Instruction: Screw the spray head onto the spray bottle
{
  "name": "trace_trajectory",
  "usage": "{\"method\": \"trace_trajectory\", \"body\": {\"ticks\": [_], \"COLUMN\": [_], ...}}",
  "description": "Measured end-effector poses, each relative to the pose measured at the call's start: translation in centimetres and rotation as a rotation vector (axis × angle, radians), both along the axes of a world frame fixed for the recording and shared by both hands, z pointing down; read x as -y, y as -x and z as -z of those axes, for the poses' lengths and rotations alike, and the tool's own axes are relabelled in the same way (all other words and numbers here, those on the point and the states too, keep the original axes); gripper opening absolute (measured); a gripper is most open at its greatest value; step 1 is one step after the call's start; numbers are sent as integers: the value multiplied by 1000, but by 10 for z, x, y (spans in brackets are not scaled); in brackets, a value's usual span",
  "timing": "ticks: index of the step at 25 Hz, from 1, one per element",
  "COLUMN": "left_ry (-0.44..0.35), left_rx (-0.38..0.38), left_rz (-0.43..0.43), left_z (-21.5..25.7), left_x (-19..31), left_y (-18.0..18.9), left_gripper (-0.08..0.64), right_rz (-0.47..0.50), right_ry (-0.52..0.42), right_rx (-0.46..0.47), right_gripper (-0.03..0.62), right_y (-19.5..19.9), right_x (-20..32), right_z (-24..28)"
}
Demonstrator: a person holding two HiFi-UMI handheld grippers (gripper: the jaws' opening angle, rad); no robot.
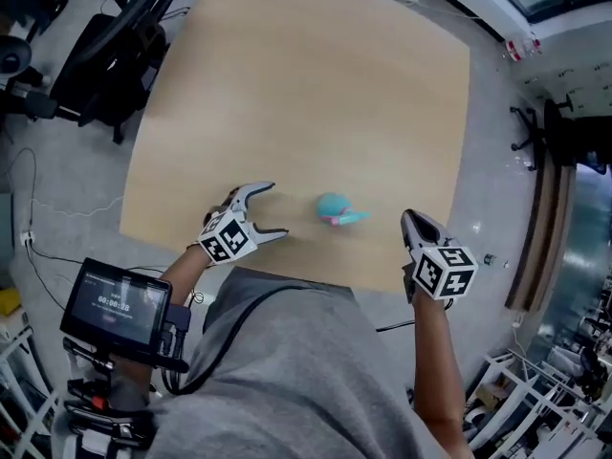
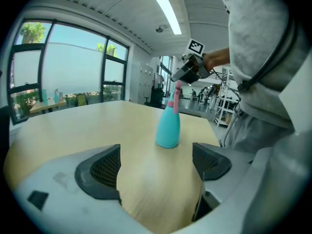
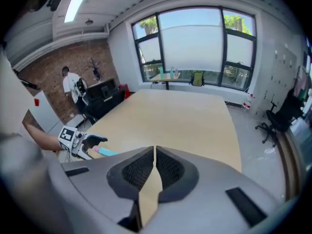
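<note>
Left gripper (image 2: 156, 167): jaws wide apart, empty, clear of bottle (image 2: 168, 128).
Right gripper (image 3: 154, 152): jaws pressed together, empty.
Bottle: upright on table (image 1: 306, 84).

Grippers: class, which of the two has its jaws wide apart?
The left gripper: its jaws stand wide apart, empty, facing the spray bottle; the right gripper has shut jaws.

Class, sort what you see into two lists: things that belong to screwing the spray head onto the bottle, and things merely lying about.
The job:
bottle
spray head, on the bottle
left tool, open
right tool, shut
table

Lying about:
office chairs
screen
</note>
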State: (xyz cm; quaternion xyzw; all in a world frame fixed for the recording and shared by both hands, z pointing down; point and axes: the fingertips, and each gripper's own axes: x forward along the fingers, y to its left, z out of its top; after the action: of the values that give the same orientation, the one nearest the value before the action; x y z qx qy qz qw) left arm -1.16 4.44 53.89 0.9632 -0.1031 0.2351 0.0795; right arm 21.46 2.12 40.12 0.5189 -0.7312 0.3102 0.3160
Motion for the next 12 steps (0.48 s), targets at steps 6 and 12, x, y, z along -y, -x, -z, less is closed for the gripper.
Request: {"method": "trace_trajectory", "body": {"ticks": [6,12], "left_ry": [-44,-104], "left_rx": [-109,-226], "left_rz": [188,266], "left_z": [83,162], "left_x": [19,18], "left_y": [46,36], "left_gripper": [437,437], "right_rz": [-89,-127], "right_ry": [-179,-328], "right_rx": [98,194], "right_gripper": [18,17], "right_y": [1,0], "right_x": [7,0], "right_z": [50,104]}}
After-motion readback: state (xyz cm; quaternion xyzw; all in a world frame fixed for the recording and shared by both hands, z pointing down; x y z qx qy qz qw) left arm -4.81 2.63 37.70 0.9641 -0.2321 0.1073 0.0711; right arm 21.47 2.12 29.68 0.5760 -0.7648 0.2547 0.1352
